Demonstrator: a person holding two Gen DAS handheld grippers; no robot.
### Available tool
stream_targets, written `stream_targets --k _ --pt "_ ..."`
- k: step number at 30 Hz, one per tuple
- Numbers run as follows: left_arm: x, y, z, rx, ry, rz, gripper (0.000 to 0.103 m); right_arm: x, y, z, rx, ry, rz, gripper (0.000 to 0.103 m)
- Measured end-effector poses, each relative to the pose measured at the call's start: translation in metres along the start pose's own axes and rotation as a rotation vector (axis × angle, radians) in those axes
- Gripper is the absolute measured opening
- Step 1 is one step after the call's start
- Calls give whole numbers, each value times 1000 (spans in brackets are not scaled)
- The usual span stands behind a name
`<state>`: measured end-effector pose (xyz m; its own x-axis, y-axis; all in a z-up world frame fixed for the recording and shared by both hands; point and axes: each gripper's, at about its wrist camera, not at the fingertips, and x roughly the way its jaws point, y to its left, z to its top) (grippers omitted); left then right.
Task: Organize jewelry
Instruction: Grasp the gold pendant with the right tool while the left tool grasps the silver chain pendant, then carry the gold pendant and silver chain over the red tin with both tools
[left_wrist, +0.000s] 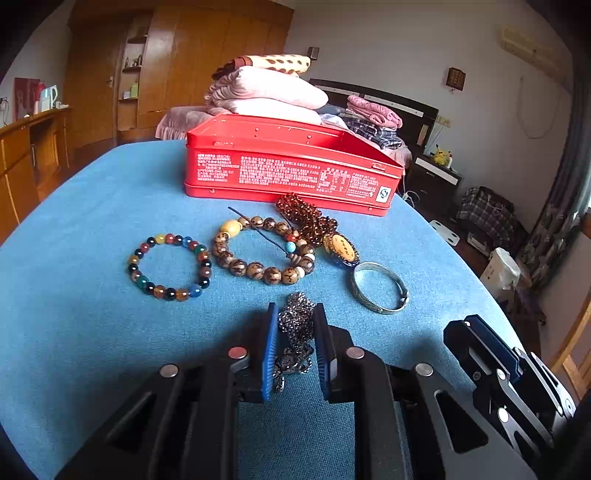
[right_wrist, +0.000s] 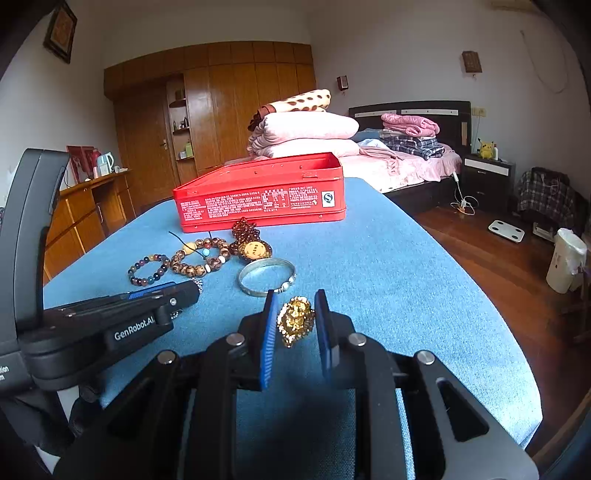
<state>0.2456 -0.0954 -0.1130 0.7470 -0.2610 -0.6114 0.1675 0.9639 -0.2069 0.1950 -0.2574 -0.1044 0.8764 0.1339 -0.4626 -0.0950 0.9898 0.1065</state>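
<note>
In the left wrist view my left gripper (left_wrist: 295, 308) has its blue pads closed against a dark silver chain (left_wrist: 295, 328) bunched between them, just above the blue cloth. My right gripper (right_wrist: 295, 295) is shut on a gold ornament (right_wrist: 295, 321) held off the cloth. Beyond them lie a multicolour bead bracelet (left_wrist: 168, 267), a brown wooden bead bracelet (left_wrist: 258, 254), an amber bead string with an oval pendant (left_wrist: 310, 221) and a silver bangle (left_wrist: 380, 288). An open red tin (left_wrist: 288, 166) stands behind the jewelry.
The blue-covered table (right_wrist: 406, 277) ends in a curved edge on the right, above a wooden floor with a white bin (right_wrist: 565, 262). Behind the tin are a bed with folded bedding (right_wrist: 306, 129) and a wooden wardrobe (right_wrist: 240, 99).
</note>
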Motion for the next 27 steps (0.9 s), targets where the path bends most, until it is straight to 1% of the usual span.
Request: stream_targets --k 4,9,12,17,21,24,27 --pt "-10 11 -3 -54 -45 -54 18 -4 2 4 -11 -12 2 19" --pt "-28 13 3 -50 -105 -65 18 -8 3 14 -16 -25 24 19" --pt "-37 13 12 -46 -136 -68 18 -11 4 27 -25 -46 39 19" --pt "-49 13 39 -46 -188 -75 18 -12 4 59 -22 -83 85 19" --pt "-52 13 67 -39 -228 -64 18 -8 9 91 -66 -147 70 19" --pt "-50 12 88 -27 -264 -49 18 5 7 114 -58 -172 76 19" --pt "-36 14 113 -17 -265 -36 18 28 3 136 -49 -162 90 19"
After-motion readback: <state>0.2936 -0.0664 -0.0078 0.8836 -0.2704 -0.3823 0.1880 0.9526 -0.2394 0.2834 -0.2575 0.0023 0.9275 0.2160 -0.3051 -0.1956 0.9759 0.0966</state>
